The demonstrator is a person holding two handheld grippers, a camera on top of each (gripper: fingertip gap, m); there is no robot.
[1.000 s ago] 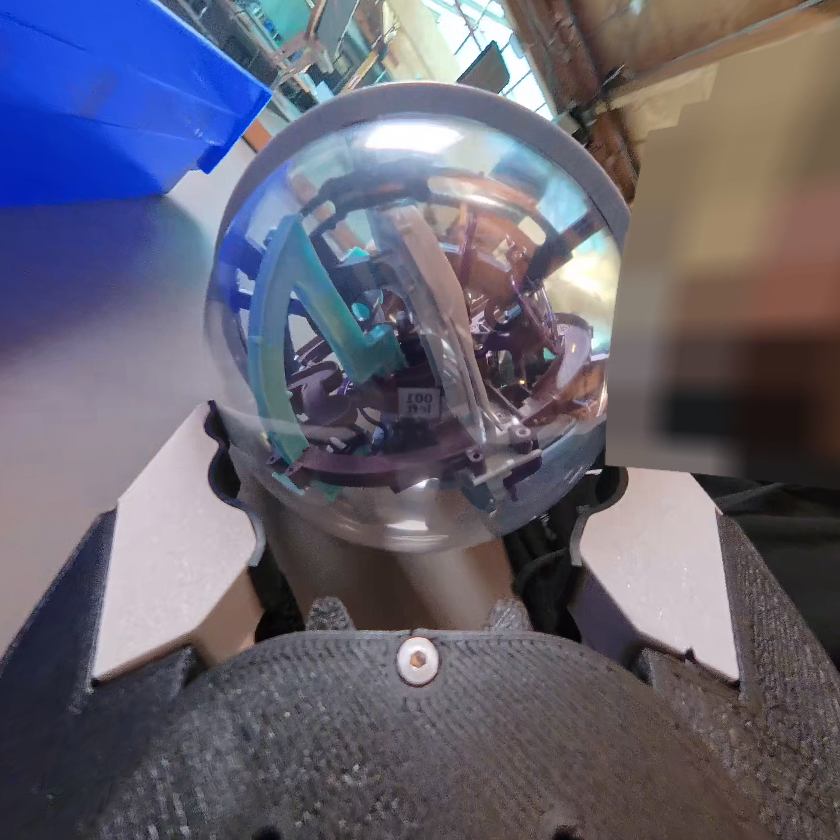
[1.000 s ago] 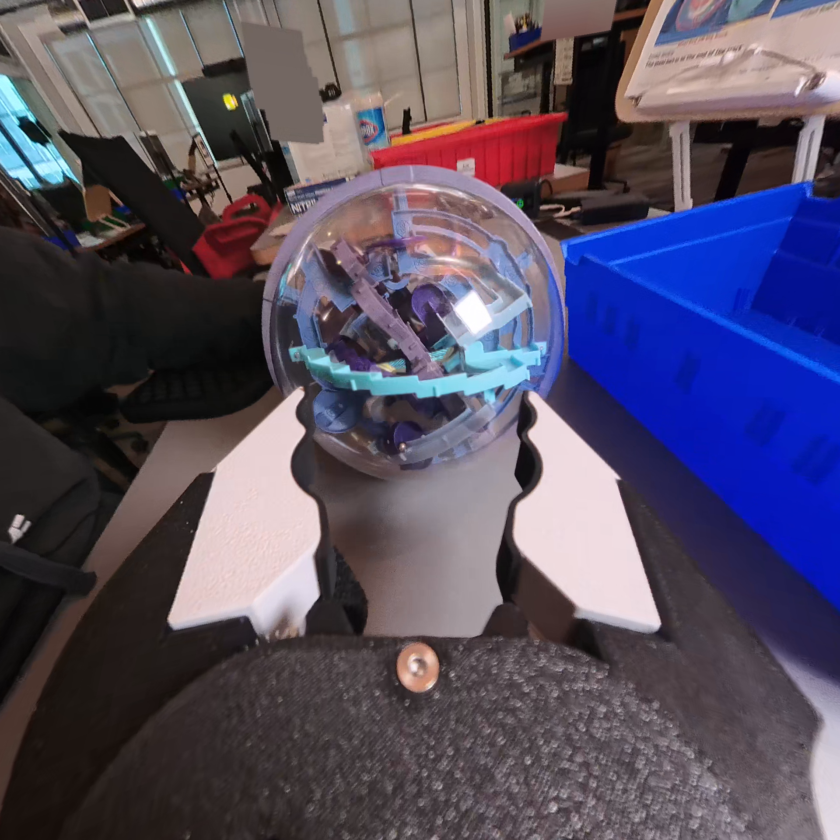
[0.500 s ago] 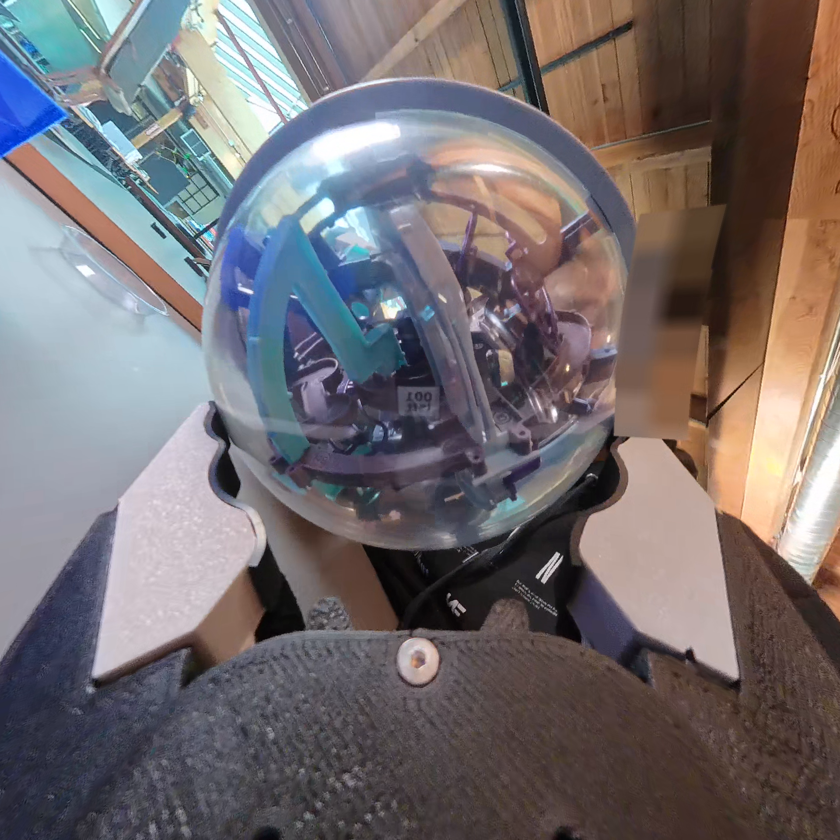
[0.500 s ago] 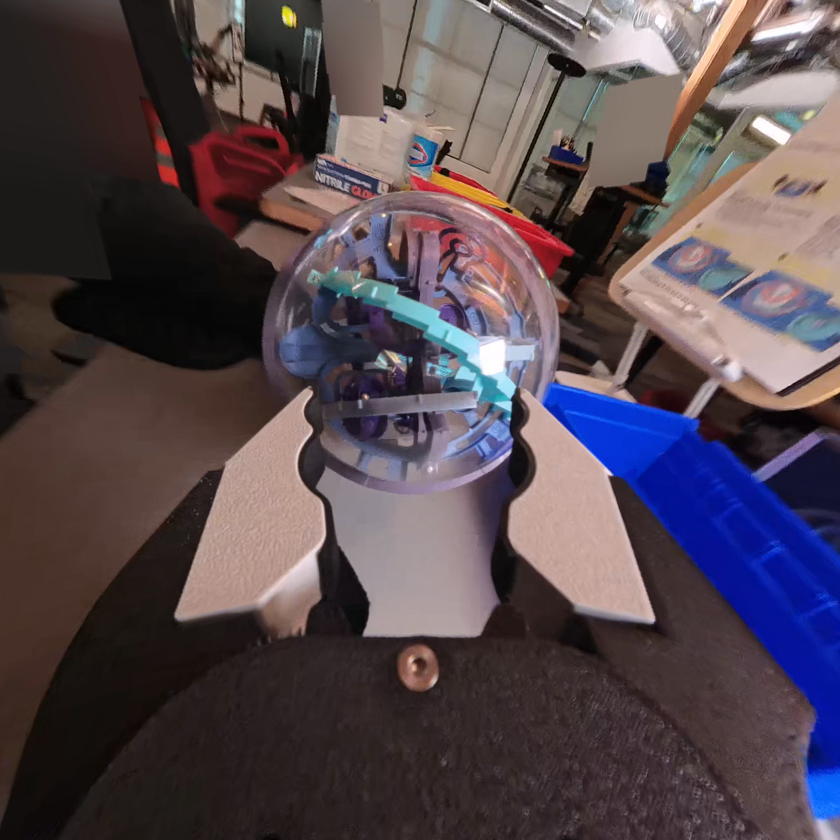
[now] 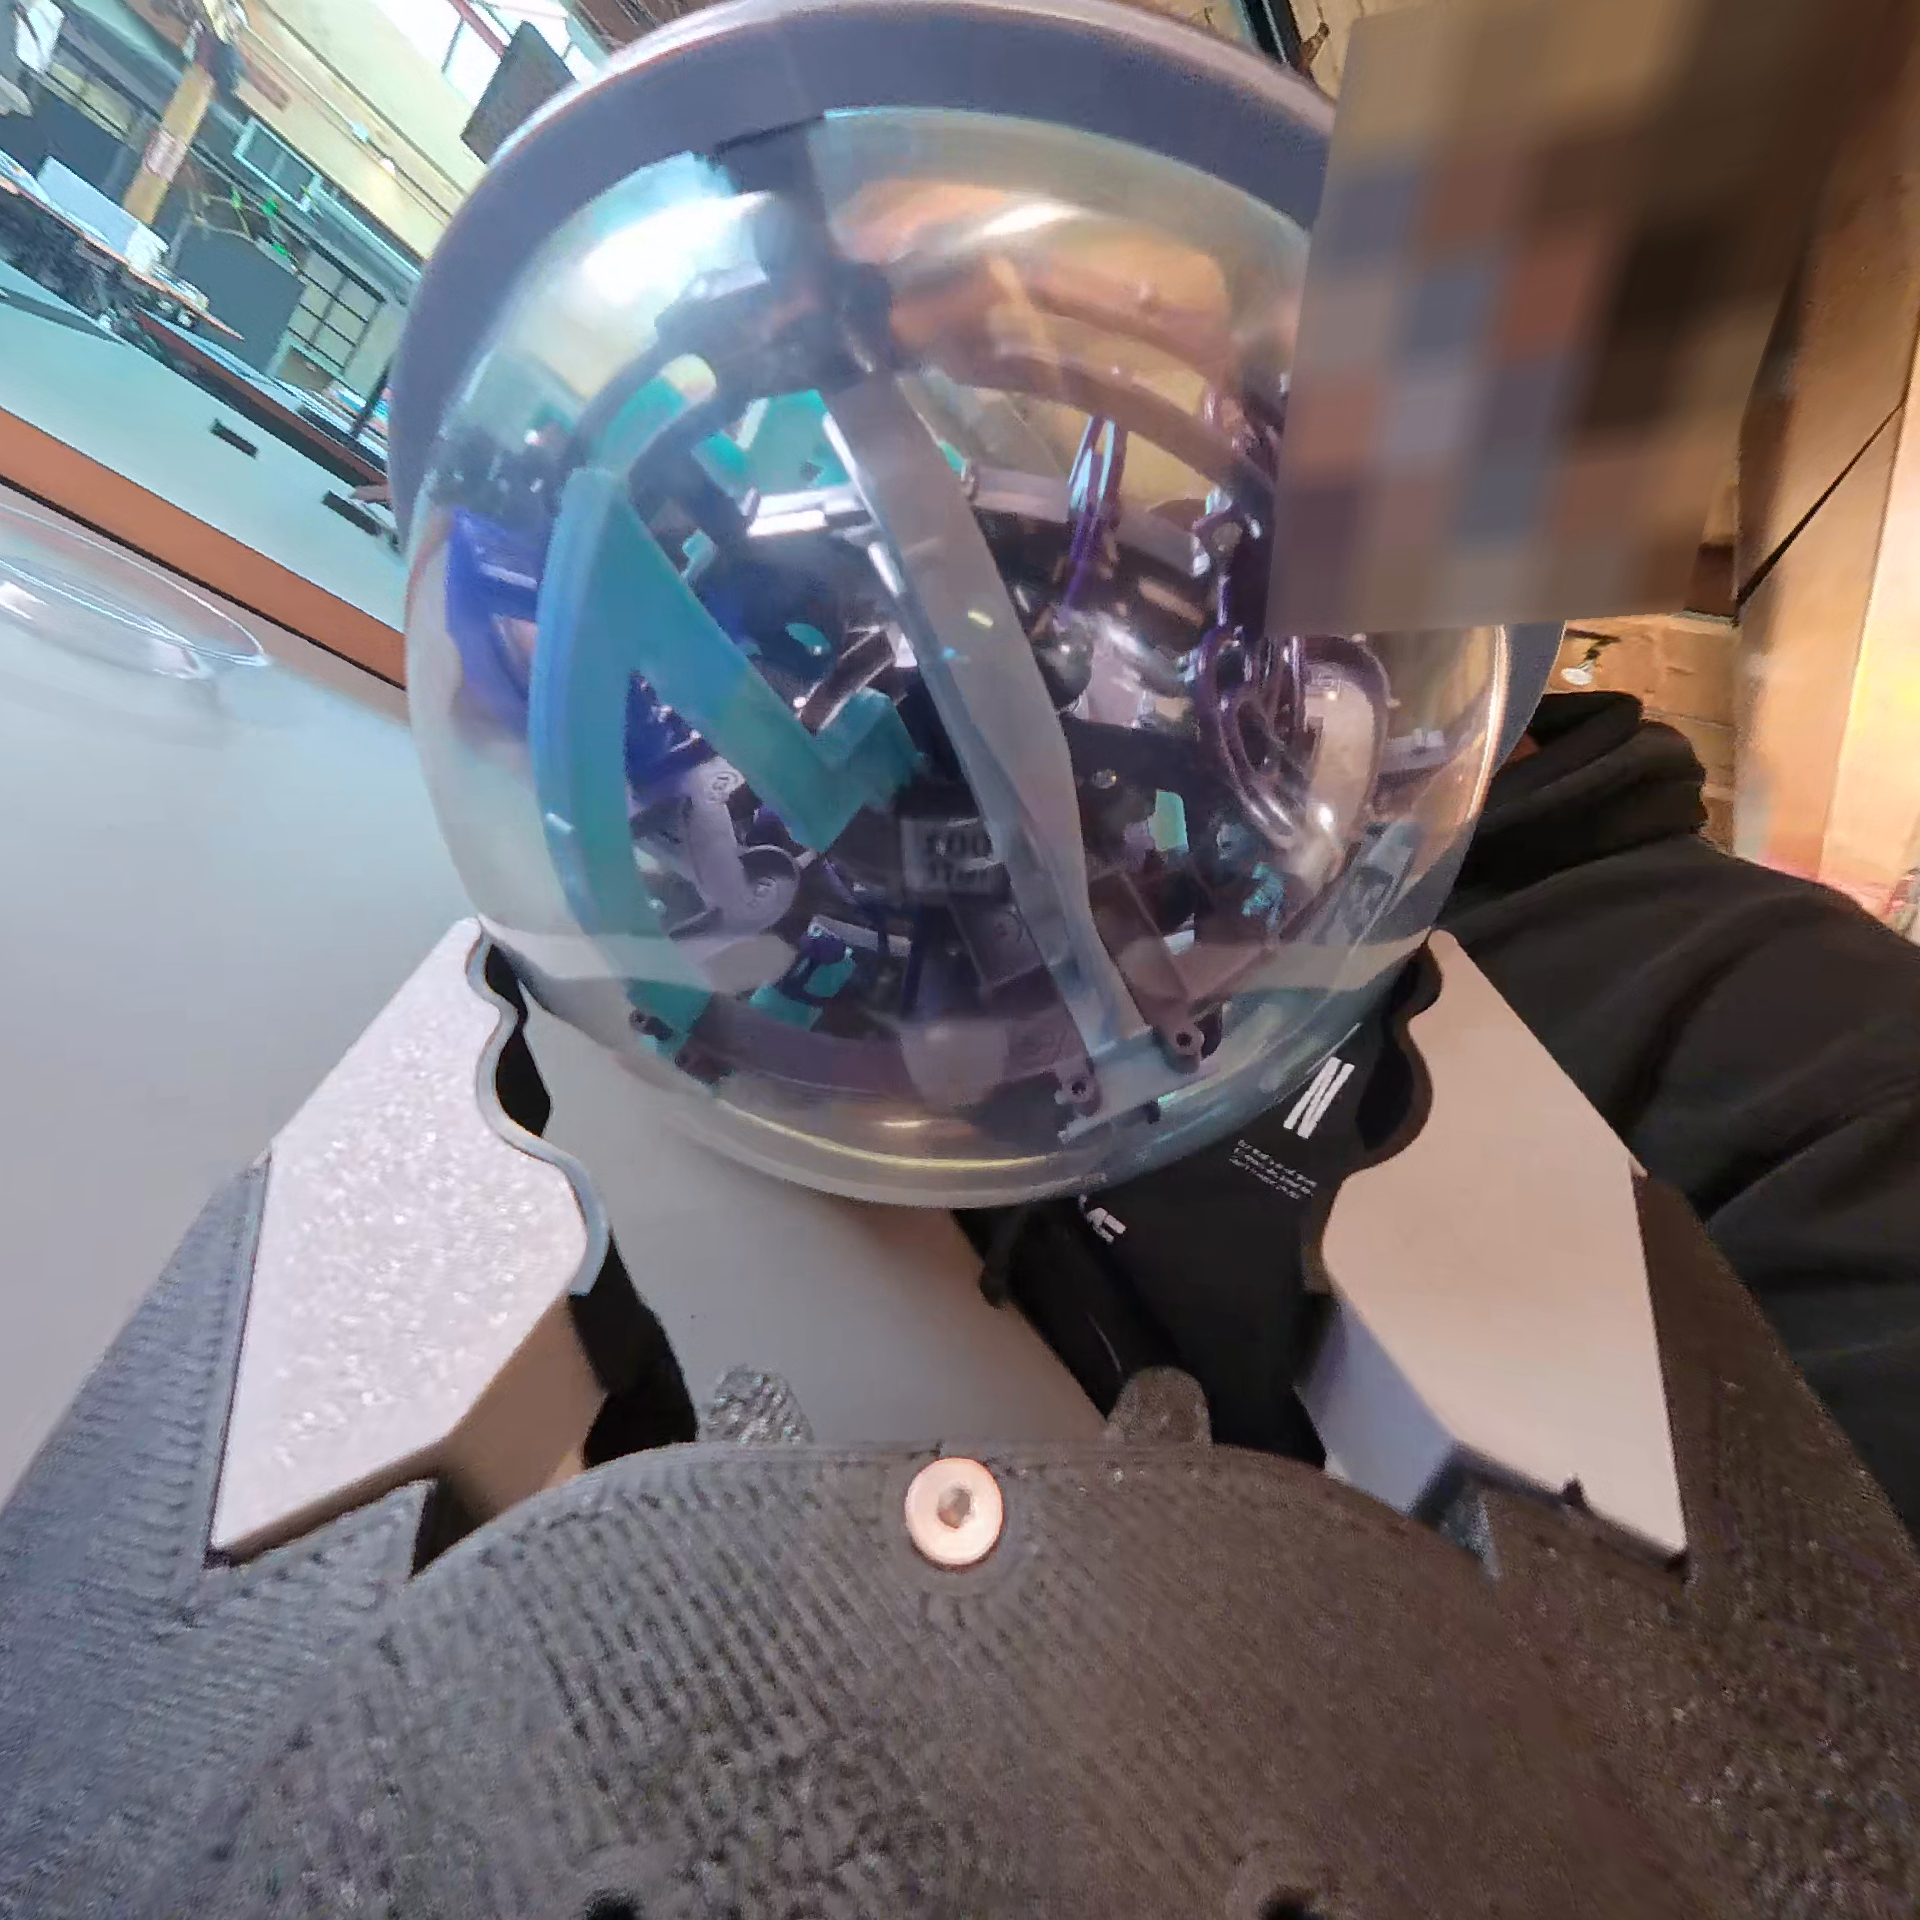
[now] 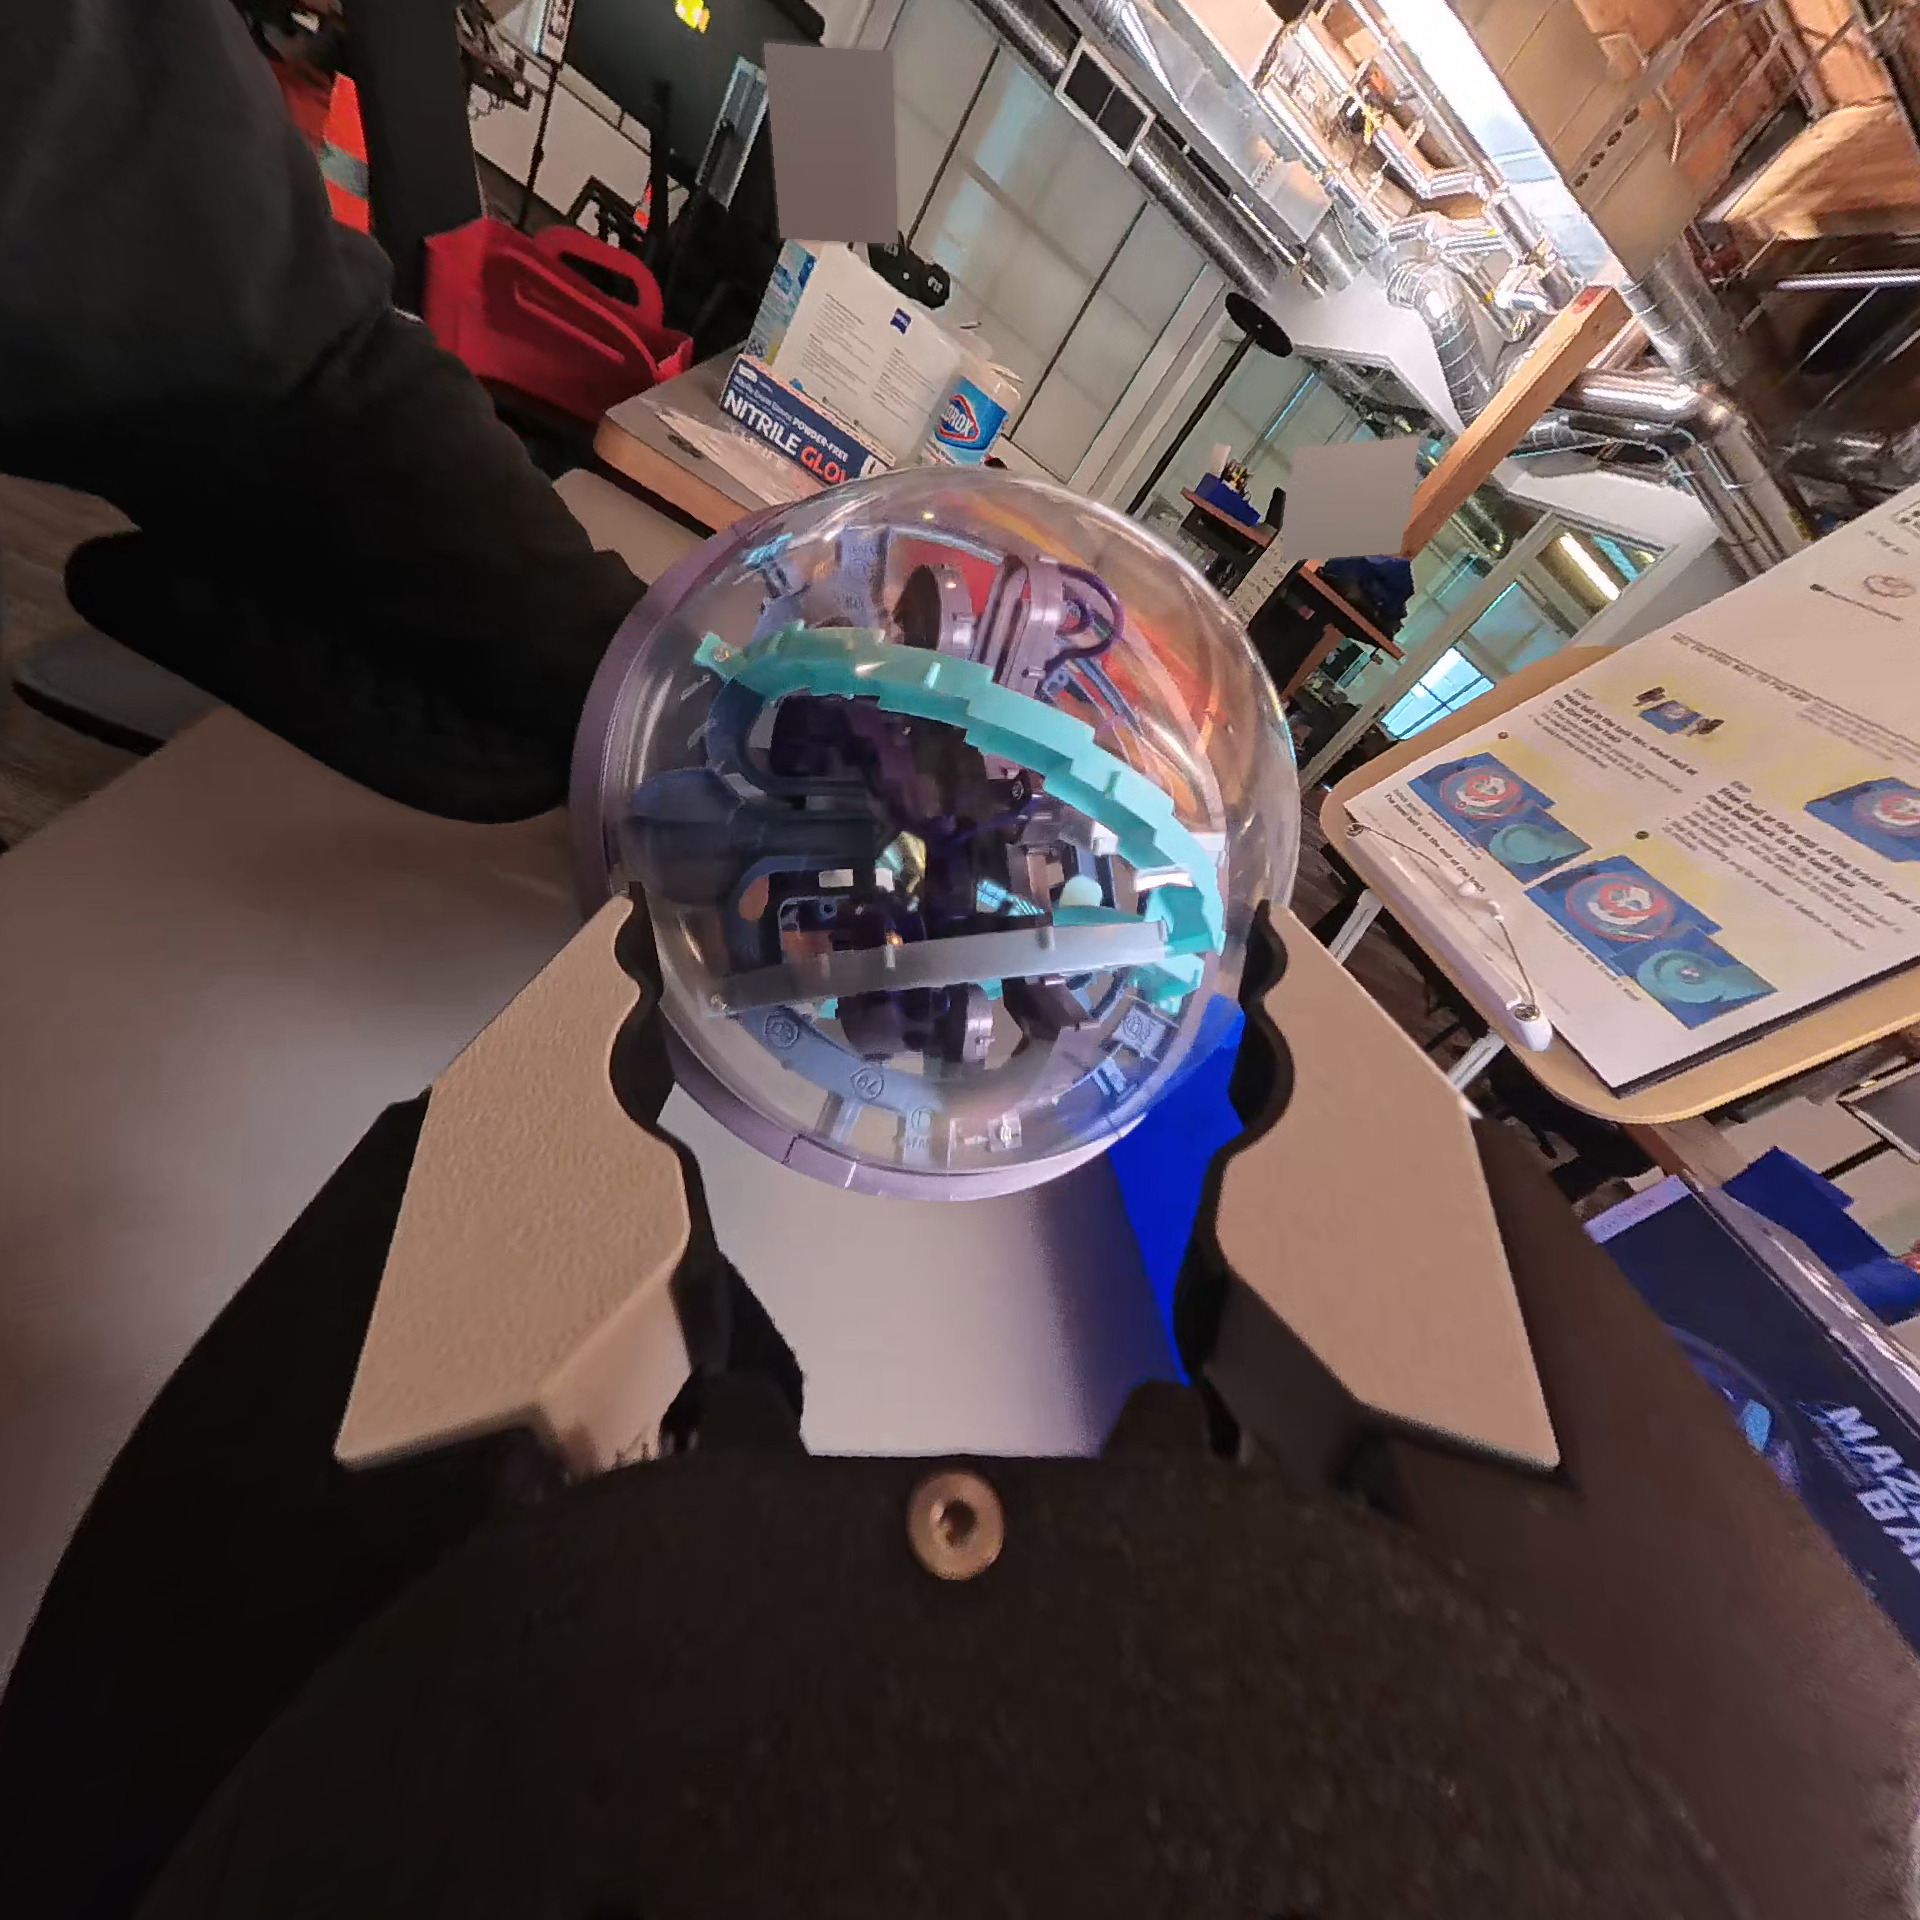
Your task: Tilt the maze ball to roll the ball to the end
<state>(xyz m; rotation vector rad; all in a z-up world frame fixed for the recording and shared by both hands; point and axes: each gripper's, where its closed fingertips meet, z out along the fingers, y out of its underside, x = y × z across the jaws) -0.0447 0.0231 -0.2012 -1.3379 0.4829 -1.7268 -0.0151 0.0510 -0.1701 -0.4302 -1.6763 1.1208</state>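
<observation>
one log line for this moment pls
maze ball | left gripper jaws shut on it | right gripper jaws shut on it | lifted, tilted

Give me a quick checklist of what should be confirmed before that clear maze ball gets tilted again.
1. Left gripper holds the maze ball: ok, the sphere sits between both fingers.
2. Right gripper holds it too: ok, its fingers press each side of the sphere.
3. Ball lifted off the table: ok, it looks raised in both views.
4. Small rolling ball located inside: cannot tell, the tracks are too cluttered.
5. Blue bin clear of the swing: cannot tell, it lies close behind the sphere.
6. Person's dark sleeve clear: cannot tell.
</observation>
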